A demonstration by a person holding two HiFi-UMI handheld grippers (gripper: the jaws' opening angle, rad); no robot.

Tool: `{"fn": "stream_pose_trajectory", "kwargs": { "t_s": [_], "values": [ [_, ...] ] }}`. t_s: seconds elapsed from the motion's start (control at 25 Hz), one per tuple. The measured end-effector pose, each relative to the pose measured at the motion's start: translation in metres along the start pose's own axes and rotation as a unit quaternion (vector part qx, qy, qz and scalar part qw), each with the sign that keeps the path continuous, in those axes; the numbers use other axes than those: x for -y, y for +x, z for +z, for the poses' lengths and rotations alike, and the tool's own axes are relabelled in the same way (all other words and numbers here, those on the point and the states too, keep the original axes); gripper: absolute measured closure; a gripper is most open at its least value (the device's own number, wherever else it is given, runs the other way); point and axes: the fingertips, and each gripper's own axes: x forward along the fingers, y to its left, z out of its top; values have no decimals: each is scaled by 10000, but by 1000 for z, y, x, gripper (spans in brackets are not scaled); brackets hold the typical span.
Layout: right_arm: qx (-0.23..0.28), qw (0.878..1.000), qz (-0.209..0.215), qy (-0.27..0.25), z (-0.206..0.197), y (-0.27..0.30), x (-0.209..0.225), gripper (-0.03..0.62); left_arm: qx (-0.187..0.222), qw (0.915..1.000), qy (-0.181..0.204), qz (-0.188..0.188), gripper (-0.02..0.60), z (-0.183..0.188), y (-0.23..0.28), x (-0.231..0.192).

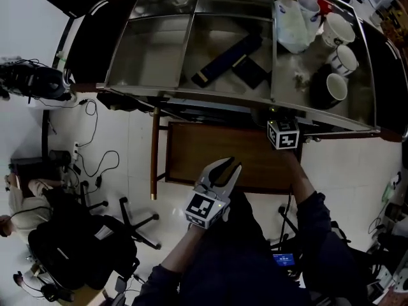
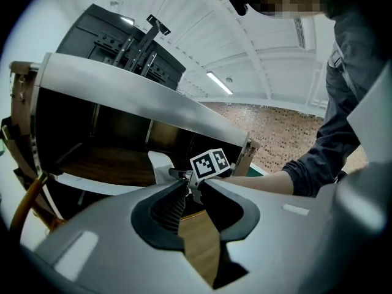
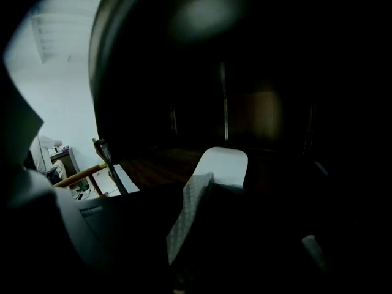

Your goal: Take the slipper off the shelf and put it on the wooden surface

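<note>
The white slipper point(image 3: 225, 163) lies flat on the dark wooden surface point(image 3: 156, 167), in shadow under the shelf. My right gripper point(image 3: 245, 192) stands open around the slipper's near end, and its textured left pad point(image 3: 187, 216) does not press on it. In the head view only the right gripper's marker cube point(image 1: 282, 134) shows, at the shelf's front edge. The left gripper view shows the slipper point(image 2: 158, 163) beside that cube point(image 2: 211, 162). My left gripper point(image 1: 229, 166) hovers over the wooden surface point(image 1: 191, 152), narrowly open with nothing between its jaws.
The metal shelf point(image 1: 159, 43) holds mugs point(image 1: 336, 43), a plastic bag point(image 1: 292, 24) and dark flat boxes point(image 1: 226, 59). An office chair point(image 1: 83, 241) and cables point(image 1: 95, 164) are on the white floor at left. A seated person point(image 1: 25, 196) is at the left edge.
</note>
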Motion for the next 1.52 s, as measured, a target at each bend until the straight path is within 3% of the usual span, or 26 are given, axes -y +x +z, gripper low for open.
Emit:
{"fn": "stream_pose_trajectory", "kwargs": {
  "t_s": [0.12,0.24,0.32,0.52,0.72,0.88,1.04,1.16,1.36,1.48,1.52],
  "values": [
    [-301,9993,-177,-103,-9,20,8,477,-71,9999,-105,75,488,0,-3,-8],
    [-444,9980,-304,-333,-9,20,4,574,-72,9997,-173,148,488,-2,-7,-15],
    [-391,9986,-300,-214,-9,7,-6,588,-45,9997,-173,186,488,-5,-11,-17],
    [-35,9997,44,-241,-22,-60,-75,589,45,9995,-192,229,488,-13,-28,-11],
    [-187,9982,167,-537,-104,-119,-163,589,-18,9989,-177,432,489,-35,-60,-4],
    [-891,9960,104,15,-177,-125,-192,589,-135,9990,-151,397,489,-53,-85,4],
    [-1470,9873,349,493,-210,-100,-208,586,-146,9987,-130,472,489,-64,-110,7],
    [-1716,9835,443,354,-214,-94,-217,571,-99,9987,-107,483,489,-72,-127,10],
    [-1366,9896,410,172,-192,-139,-234,569,89,9992,-108,386,489,-82,-162,22],
    [-1251,9916,310,-71,-188,-152,-238,479,198,9991,-116,354,489,-88,-181,27],
    [-1271,9916,250,-43,-188,-152,-238,476,252,9989,-139,365,489,-89,-189,28]
  ]
}}
